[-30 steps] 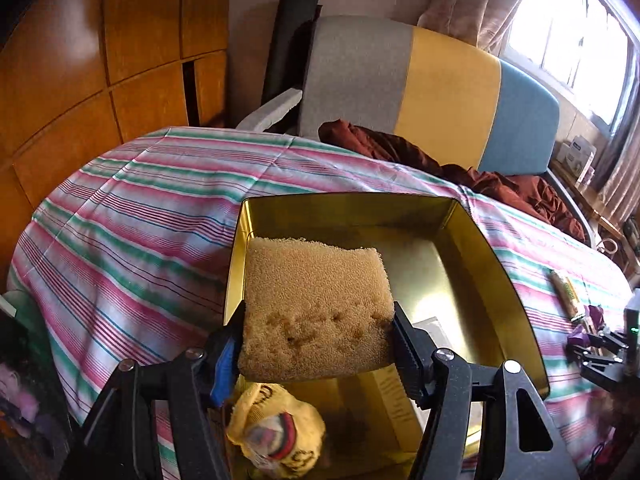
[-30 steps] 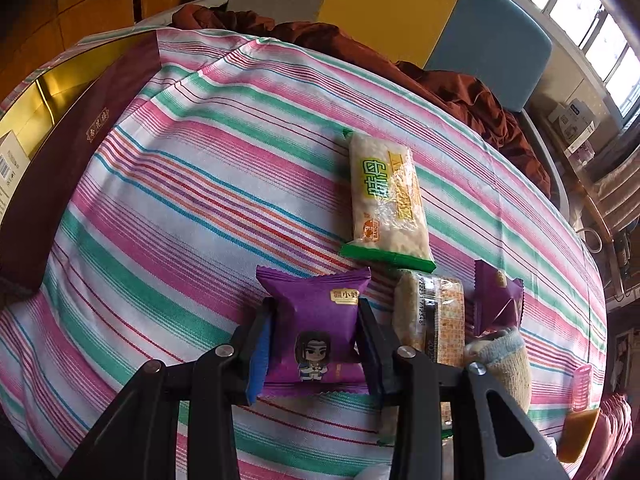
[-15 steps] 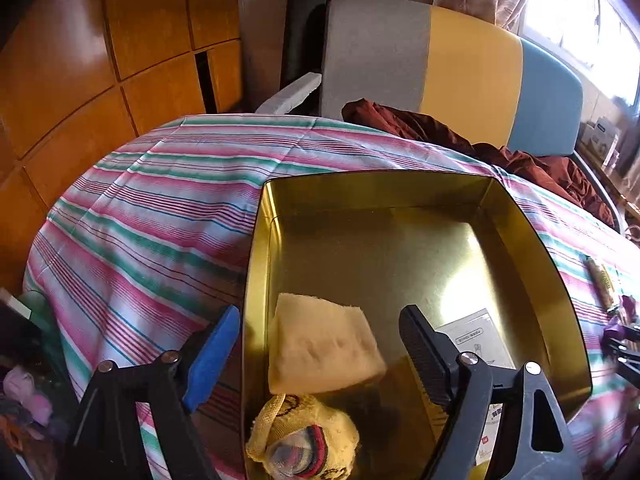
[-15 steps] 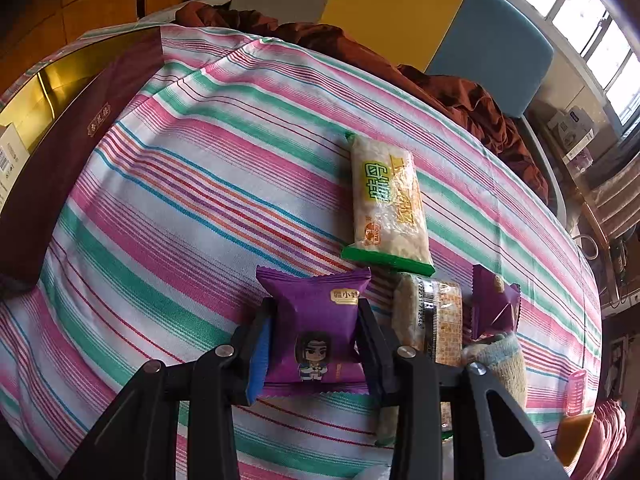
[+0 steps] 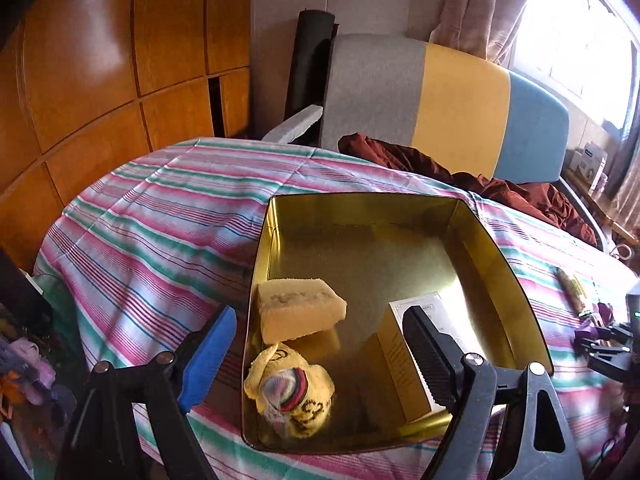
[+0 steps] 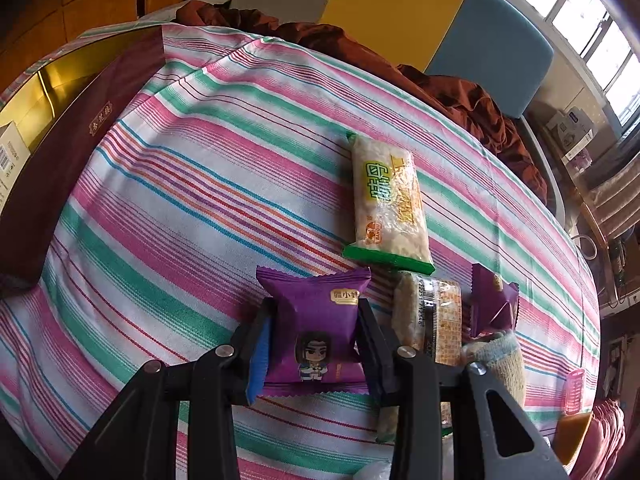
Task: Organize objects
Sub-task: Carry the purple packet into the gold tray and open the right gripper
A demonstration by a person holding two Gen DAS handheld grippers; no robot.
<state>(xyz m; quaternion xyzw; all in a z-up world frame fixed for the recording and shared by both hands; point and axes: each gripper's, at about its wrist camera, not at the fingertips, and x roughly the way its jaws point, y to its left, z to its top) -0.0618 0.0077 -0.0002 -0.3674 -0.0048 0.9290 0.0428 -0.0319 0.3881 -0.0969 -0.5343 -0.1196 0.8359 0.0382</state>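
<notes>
Left gripper (image 5: 320, 354) jaws wide apart, just been opening, nothing between the pads. Blue finger pad (image 5: 206, 360) sits outside the left wall of the gold tin (image 5: 516, 280), black pad over the tin interior. Yellow sponge (image 5: 298, 312) lies loose on the tin floor just ahead of the fingers, near the left wall, touching neither pad. Yellow knit sock bundle (image 5: 292, 392) between the fingers and slightly behind the sponge, in the tin's near-left corner. White-and-yellow carton (image 5: 404, 344) partly behind the black finger.

Right gripper (image 6: 316, 344) jaws clamped on a purple snack packet (image 6: 316, 324), pads pressing both sides; packet appears to rest on the cloth. Ahead of the fingertips to the right, a green-edged rice cracker pack (image 6: 388, 204). Just right of the right finger: an orange-printed snack pack (image 6: 434, 316), then a second purple packet (image 6: 492, 304), and a knit sock (image 6: 498, 360).

Surface: striped pink-green tablecloth (image 6: 180, 184). Maroon tin lid (image 6: 76, 152) far left of the fingers. Behind the table, grey-yellow-blue chair (image 5: 440, 104), rust cloth (image 5: 500, 188), wood panels (image 5: 100, 72), window (image 5: 576, 28).
</notes>
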